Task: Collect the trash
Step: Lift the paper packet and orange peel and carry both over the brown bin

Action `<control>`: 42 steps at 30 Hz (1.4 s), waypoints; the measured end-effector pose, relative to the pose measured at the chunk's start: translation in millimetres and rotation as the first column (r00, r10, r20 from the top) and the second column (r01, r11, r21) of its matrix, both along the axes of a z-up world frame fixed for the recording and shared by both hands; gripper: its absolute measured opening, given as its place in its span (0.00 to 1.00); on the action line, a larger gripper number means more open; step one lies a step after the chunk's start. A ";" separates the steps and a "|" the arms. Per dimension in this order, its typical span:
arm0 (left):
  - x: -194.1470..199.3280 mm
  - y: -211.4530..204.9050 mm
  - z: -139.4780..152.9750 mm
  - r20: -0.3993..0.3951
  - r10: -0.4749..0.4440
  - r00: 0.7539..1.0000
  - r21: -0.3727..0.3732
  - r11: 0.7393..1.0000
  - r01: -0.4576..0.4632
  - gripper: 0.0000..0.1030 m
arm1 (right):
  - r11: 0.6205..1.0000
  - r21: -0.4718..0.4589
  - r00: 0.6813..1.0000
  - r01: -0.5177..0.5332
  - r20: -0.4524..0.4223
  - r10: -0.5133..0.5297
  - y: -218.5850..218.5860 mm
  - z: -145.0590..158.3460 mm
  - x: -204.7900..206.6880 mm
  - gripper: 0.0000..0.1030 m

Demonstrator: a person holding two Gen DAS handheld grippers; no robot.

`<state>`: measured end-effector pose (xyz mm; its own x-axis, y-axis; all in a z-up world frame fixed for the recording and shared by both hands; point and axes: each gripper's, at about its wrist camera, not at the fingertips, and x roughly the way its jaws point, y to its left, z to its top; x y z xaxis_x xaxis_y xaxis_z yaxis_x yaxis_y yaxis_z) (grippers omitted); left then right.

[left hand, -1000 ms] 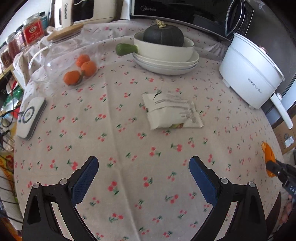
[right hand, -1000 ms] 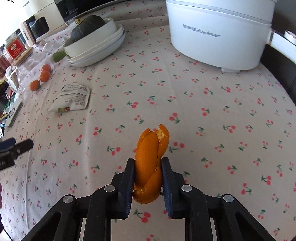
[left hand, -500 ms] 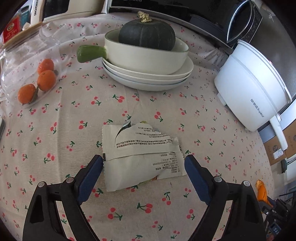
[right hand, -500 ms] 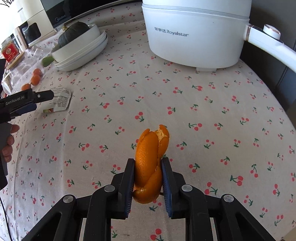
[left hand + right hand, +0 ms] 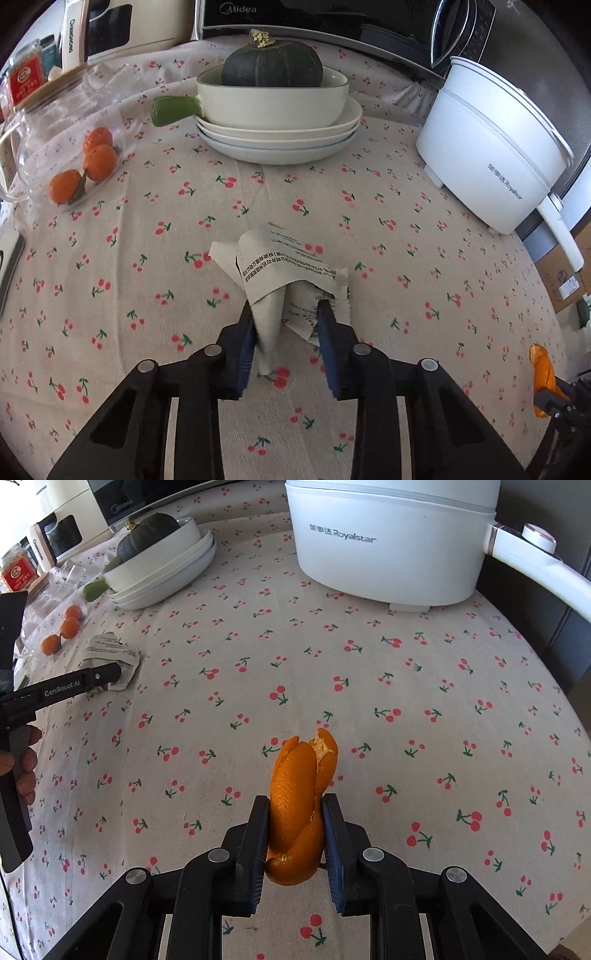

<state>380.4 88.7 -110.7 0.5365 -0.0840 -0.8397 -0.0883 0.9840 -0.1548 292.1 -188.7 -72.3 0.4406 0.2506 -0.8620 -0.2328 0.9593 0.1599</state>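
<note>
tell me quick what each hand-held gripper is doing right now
Left hand-held gripper: closed on the crumpled wrapper.
Right hand-held gripper: closed on the orange peel.

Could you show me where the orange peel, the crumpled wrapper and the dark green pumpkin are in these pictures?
orange peel (image 5: 295,805): right wrist view, on its outer skin between the jaws.
crumpled wrapper (image 5: 280,266): left wrist view, on its printed upper fold.
dark green pumpkin (image 5: 272,66): left wrist view, on its ribbed front.

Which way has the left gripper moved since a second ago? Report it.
Yes: the left gripper advanced toward the stacked plates and closed on the torn wrapper.
</note>
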 end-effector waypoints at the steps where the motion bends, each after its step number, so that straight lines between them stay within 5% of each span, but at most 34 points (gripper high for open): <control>1: -7.1 0.4 1.0 -0.007 -0.003 1.000 -0.012 1.000 0.003 0.29 | 1.000 -0.008 1.000 -0.003 -0.001 0.003 -0.1 1.4 -3.1 0.24; 18: -136.0 13.5 42.4 -0.037 -0.034 0.999 -0.072 0.997 0.031 0.28 | 0.998 -0.024 0.999 0.053 0.004 -0.053 -23.0 48.1 -89.7 0.24; 29: -197.3 10.3 58.6 -0.035 -0.077 0.996 -0.122 0.990 0.072 0.28 | 0.992 0.011 0.992 0.128 -0.018 -0.128 -61.2 52.2 -145.6 0.24; 42: -217.8 -71.5 70.5 -0.014 -0.269 0.963 -0.123 0.956 0.265 0.28 | 0.989 -0.050 0.988 0.140 -0.056 -0.143 -105.8 32.6 -198.8 0.24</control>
<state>162.6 17.2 -40.3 0.4555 -0.3207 -0.8305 0.1684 0.9471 -0.2734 93.4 -294.5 -39.7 0.4166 0.1495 -0.8967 -0.0857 0.9885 0.1250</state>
